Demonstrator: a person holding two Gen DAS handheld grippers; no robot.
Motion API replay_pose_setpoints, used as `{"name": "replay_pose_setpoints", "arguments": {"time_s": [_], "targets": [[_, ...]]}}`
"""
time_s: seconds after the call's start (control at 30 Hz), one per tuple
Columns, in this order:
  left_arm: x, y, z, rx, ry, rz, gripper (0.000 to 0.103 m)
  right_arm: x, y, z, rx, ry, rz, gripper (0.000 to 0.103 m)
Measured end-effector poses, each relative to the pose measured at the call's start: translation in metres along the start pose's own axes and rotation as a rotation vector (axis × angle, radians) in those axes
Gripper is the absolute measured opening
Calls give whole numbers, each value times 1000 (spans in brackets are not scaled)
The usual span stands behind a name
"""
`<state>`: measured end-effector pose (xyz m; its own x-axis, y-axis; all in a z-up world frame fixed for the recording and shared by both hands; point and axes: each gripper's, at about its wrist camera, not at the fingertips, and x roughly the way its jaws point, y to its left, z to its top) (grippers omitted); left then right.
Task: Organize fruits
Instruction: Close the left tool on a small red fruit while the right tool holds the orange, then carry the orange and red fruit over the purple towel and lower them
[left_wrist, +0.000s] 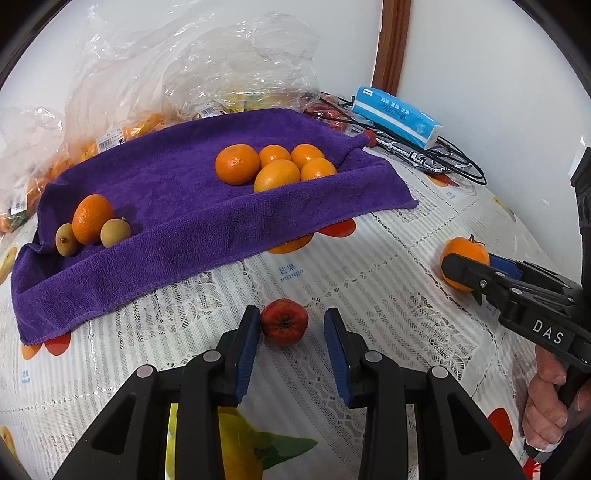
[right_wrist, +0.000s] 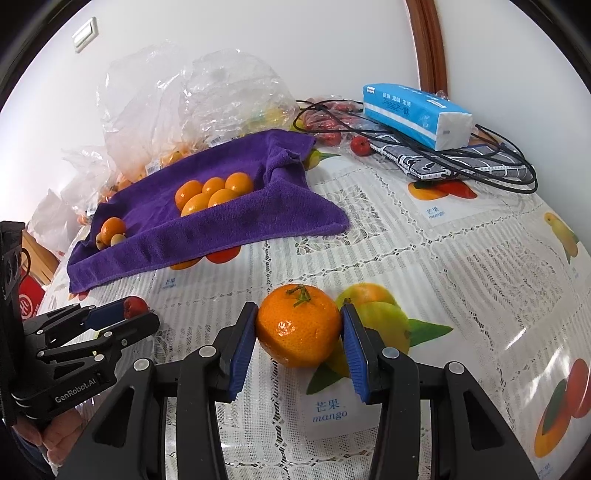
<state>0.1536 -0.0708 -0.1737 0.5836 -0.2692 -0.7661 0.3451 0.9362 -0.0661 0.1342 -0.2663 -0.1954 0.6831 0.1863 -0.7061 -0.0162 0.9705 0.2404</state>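
The stemmed orange (right_wrist: 299, 325) sits on the tablecloth (right_wrist: 424, 236) between our right gripper's (right_wrist: 298, 338) blue pads, both touching its sides, so we read it as clamped. The small red fruit (left_wrist: 284, 322) lies between our left gripper's (left_wrist: 291, 332) spread pads, against the left one. We read "mango" on the cloth, "DAS" and "GenRobot.AI" on the grippers.

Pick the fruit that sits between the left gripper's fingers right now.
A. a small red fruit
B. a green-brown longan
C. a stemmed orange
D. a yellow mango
A: the small red fruit lies on the tablecloth between the open fingers of the left gripper; the stemmed orange sits in the right gripper.
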Motion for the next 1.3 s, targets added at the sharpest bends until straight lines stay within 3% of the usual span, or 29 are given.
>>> {"name": "replay_pose_setpoints", "arguments": {"time_s": [0.1,0.27,0.77,1.13,1.3], "targets": [[-1,1,0,-9,-2,-12,34,0,0,0,1,0,-8,45],[-2,6,0,-37,-9,-16,24,1,0,0,2,0,-7,45],[-27,19,3,-96,-114,-81,24,2,9,-1,-47,14,-29,45],[-51,46,11,-189,-209,-61,24,-1,14,-1,-62,-5,-51,44],[-55,64,12,-256,-226,-37,24,-1,21,1,-26,-1,22,44]]}}
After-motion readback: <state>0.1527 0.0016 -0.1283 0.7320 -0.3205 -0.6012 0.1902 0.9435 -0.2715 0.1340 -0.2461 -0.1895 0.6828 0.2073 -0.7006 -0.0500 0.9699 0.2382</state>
